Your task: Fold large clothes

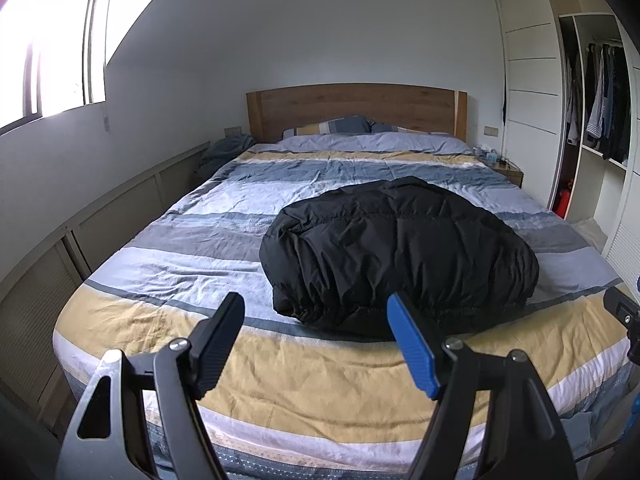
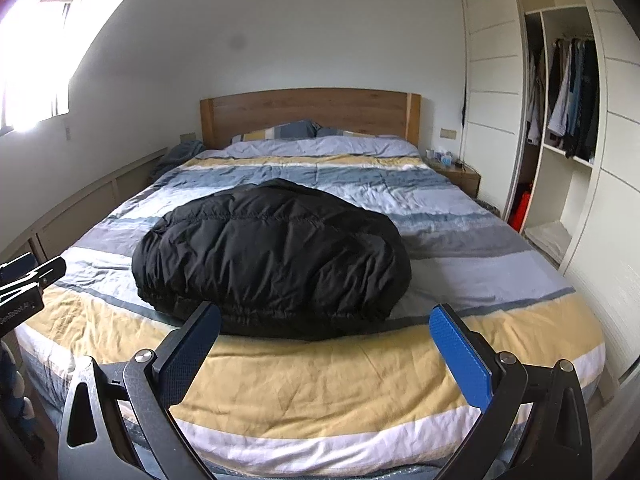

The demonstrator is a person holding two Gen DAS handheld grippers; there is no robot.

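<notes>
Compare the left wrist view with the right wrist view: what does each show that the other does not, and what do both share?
Only the left wrist view shows the left hand-held gripper head-on, jaws open and empty, with part of the other gripper's body at its right edge.

Only the right wrist view shows the right hand-held gripper head-on, jaws open and empty, and a dark smudge on the wall.

Both show the black puffer jacket bundled on the striped bed, the wooden headboard, the window and the open wardrobe.

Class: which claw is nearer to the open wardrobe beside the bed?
Right. The right claw is off the black jacket's wardrobe side; the left claw is off its window side.
</notes>
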